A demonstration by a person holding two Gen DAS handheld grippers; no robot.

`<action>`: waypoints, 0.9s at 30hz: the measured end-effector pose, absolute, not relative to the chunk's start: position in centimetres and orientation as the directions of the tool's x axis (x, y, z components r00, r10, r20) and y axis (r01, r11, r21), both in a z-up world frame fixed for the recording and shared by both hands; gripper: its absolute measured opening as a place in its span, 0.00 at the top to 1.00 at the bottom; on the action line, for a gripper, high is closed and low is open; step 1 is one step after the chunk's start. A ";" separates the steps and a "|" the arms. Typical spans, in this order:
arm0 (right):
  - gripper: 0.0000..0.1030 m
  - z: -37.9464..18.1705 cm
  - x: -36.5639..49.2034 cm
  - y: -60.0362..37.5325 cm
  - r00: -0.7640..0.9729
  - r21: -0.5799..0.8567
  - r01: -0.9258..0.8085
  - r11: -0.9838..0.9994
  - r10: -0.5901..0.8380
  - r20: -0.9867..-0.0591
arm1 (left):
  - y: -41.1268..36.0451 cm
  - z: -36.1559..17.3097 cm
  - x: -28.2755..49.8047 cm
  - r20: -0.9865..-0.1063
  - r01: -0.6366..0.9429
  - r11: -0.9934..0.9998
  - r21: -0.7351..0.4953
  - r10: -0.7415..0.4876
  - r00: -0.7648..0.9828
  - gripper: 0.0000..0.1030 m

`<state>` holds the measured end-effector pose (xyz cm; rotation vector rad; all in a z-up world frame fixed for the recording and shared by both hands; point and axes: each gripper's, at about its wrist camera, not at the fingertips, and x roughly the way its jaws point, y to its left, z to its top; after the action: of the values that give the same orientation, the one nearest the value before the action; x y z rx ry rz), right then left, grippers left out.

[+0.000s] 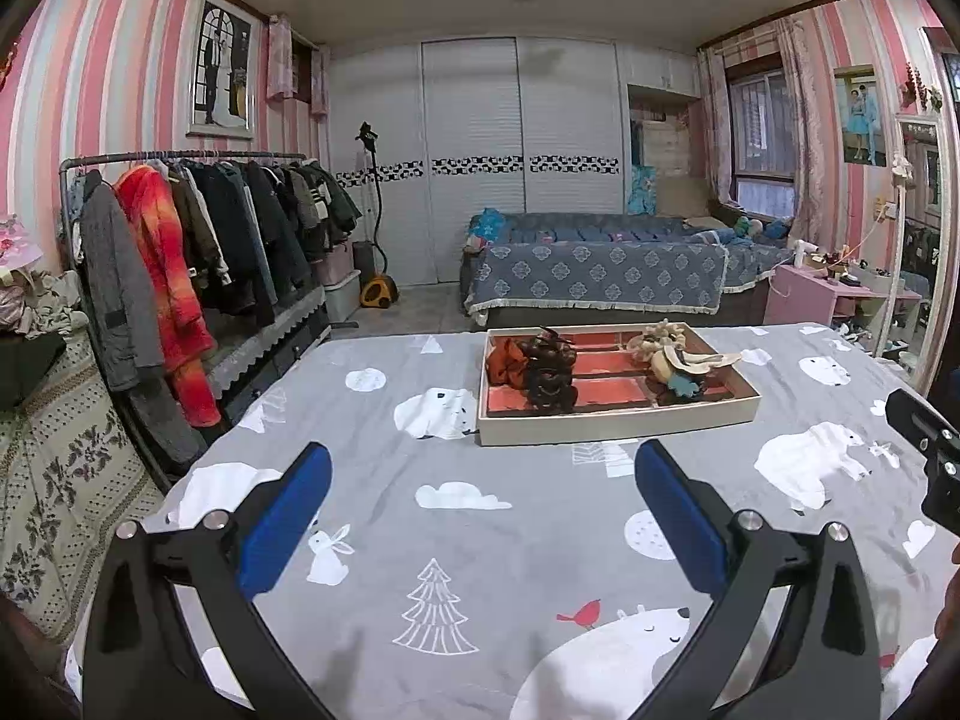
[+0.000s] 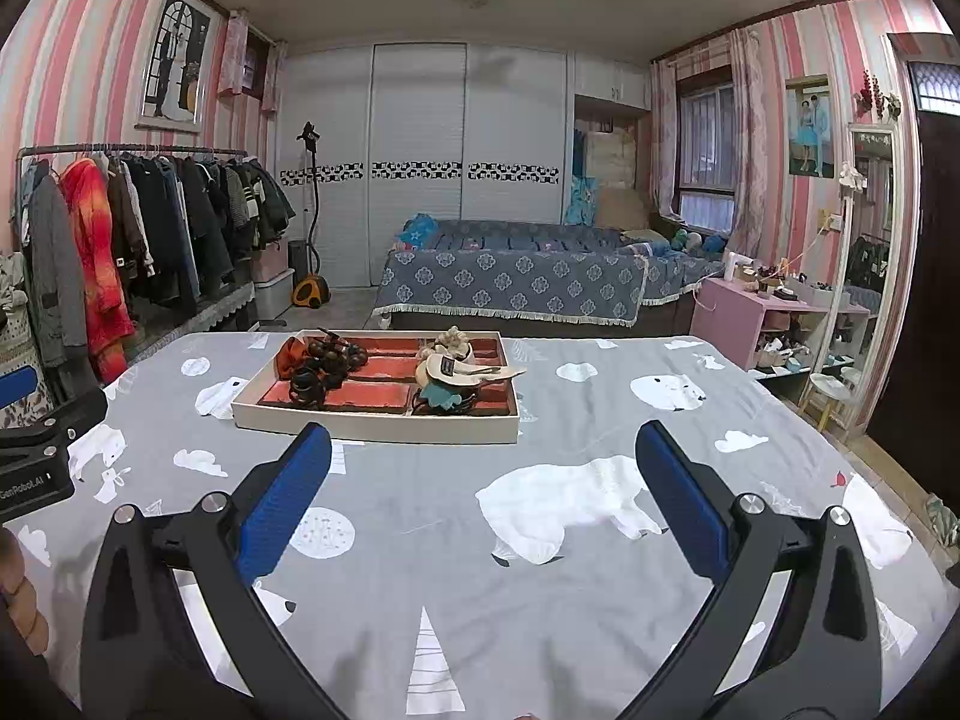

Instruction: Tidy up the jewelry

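Observation:
A cream tray (image 1: 612, 427) with red compartments sits on the grey bear-print bedsheet (image 1: 510, 546). Its left part holds dark bead bracelets (image 1: 549, 372) and an orange scrunchie (image 1: 503, 354). Its right part holds cream and teal hair pieces (image 1: 675, 360). My left gripper (image 1: 483, 504) is open and empty, short of the tray. In the right wrist view the tray (image 2: 372, 425) lies ahead to the left, with the beads (image 2: 318, 369) and hair pieces (image 2: 450, 375) in it. My right gripper (image 2: 483, 501) is open and empty above the sheet (image 2: 540, 588).
A clothes rack (image 1: 180, 252) stands left of the bed. A sofa with a blue cover (image 1: 600, 276) is beyond the bed's far edge. A pink cabinet (image 2: 756, 324) and a mirror (image 2: 864, 276) stand at the right. The other gripper's body (image 1: 930, 450) shows at the right edge.

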<state>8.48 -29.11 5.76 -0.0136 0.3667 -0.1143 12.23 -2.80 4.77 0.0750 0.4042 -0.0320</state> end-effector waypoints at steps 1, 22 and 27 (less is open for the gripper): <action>0.04 5.8 8.5 -29.1 0.928 -0.035 0.109 0.993 -0.114 -0.355 | -2.7 4.8 12.2 -0.392 0.045 0.997 0.067 -0.015 0.920 0.04; 0.04 5.9 8.6 -29.1 0.930 -0.041 0.124 0.991 -0.131 -0.344 | -2.6 5.0 11.7 -0.375 0.042 0.996 0.078 -0.009 0.927 0.04; 0.04 5.9 8.6 -29.1 0.929 -0.043 0.124 0.991 -0.131 -0.345 | -2.6 5.1 11.7 -0.375 0.041 0.996 0.078 -0.009 0.927 0.04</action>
<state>8.56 -29.13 5.91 -0.0204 0.3547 -0.1308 11.69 -2.61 5.06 0.0851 0.3837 -0.0257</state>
